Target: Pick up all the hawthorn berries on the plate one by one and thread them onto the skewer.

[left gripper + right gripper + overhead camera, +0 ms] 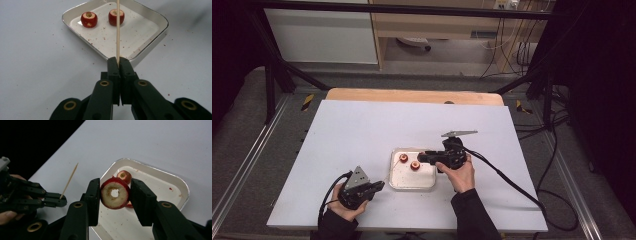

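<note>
right gripper view, right gripper [115, 192] clamped on cored fruit [115, 193] over tray [182, 185], left gripper [118, 61] jaws pinching skewer [117, 30], two fruits [89, 19] in tray

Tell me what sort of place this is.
Probably a lab set up for recording demonstrations, not a kitchen: a white table inside a black metal frame, loose cables on the floor behind, and a person working a cored red fruit and skewer with handheld grippers.

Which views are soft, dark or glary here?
High view: dim, dark edges, table evenly lit, small things soft. Left gripper view: fruit fairly sharp, near fingers blurred, glare on tray rim. Right gripper view: held fruit ring crisp, black corner beyond the table.
</note>
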A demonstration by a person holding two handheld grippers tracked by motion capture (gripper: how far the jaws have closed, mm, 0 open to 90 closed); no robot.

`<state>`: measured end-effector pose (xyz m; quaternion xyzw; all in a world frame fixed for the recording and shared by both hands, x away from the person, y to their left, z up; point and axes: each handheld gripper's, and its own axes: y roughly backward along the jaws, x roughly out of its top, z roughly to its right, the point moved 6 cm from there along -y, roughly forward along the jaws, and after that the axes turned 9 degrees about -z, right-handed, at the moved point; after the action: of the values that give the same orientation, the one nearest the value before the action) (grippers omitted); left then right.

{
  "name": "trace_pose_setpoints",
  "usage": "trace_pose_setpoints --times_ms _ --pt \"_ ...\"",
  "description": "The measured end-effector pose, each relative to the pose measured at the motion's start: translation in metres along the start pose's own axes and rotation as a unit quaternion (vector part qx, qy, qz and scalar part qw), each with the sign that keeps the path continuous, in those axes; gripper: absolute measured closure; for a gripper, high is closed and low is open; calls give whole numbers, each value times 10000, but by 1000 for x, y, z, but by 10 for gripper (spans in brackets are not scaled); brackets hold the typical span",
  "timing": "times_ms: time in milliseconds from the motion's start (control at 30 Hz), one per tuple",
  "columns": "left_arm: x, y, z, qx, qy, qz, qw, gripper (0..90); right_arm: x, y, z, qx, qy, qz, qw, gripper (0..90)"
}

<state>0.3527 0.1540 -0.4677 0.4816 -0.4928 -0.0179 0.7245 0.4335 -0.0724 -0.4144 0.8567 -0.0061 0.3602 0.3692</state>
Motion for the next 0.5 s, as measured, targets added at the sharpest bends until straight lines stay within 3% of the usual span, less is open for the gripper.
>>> trace_pose_setpoints --times_ms 67,267,333,467,500 --pt "0 0 1 3 35 23 10000 883 1 4 2 174 -219 363 9989 614" --pt "2 -2 4 -13 142 97 9999 882 2 6 3 377 -526 813 9946 614" --pt "3 -3 6 -8 199 115 9997 882 4 6 2 496 -680 1046 9910 614" --pt "5 -4 7 -35 273 156 9995 882 6 6 1 579 -780 1241 9875 614" --pt "6 -4 7 -42 297 167 9994 882 8 6 1 638 -873 1365 9847 614"
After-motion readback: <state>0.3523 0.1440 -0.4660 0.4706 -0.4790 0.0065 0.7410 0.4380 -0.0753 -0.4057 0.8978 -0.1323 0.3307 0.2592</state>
